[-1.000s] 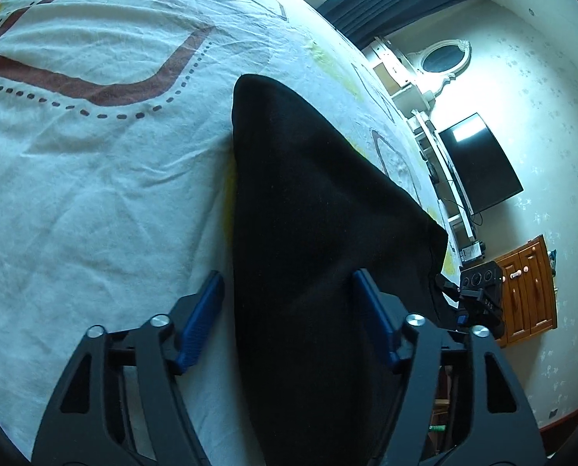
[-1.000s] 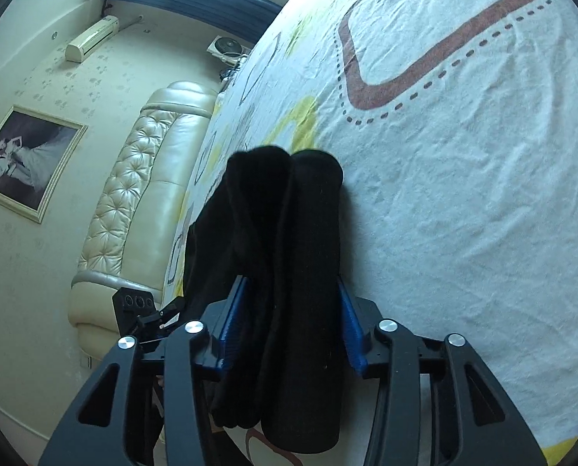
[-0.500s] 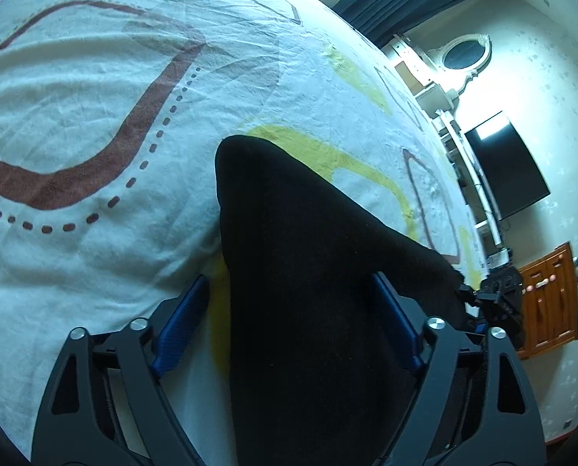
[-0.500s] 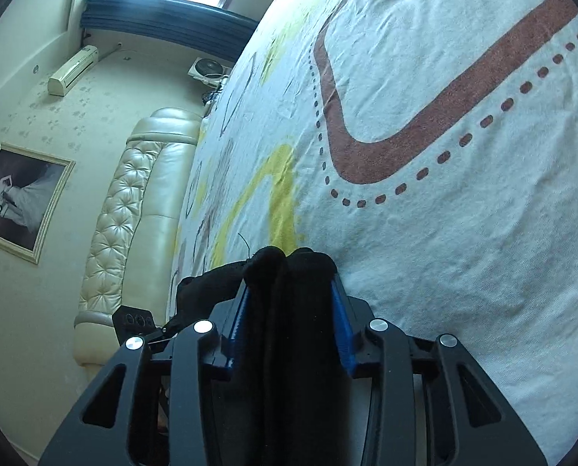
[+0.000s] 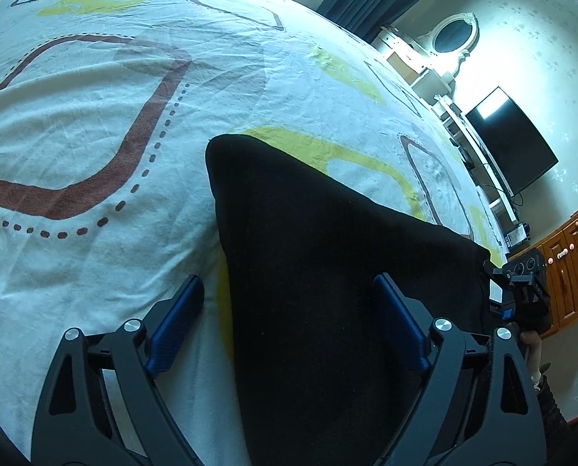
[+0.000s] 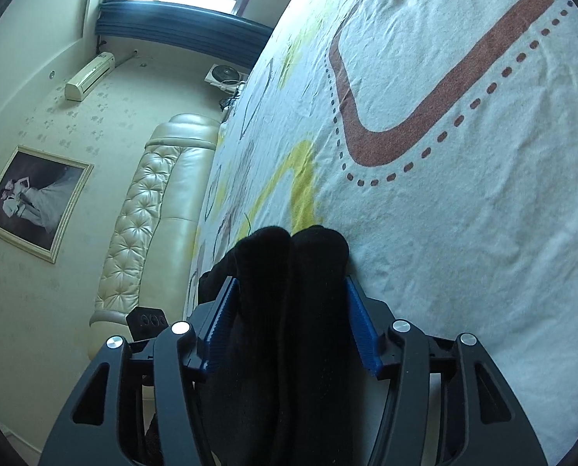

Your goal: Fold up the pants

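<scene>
Left gripper [image 5: 289,322]: jaws opening, standing wide apart. The black pants [image 5: 327,291] lie on the patterned bedsheet [image 5: 94,136] and run forward between the blue pads; the left pad is clear of the cloth, and contact at the right pad cannot be told. Right gripper [image 6: 290,322]: jaws opening, with a thick double fold of the pants [image 6: 289,310] filling the gap, both pads against the cloth. The fold's rounded end projects just beyond the fingertips, over the sheet.
</scene>
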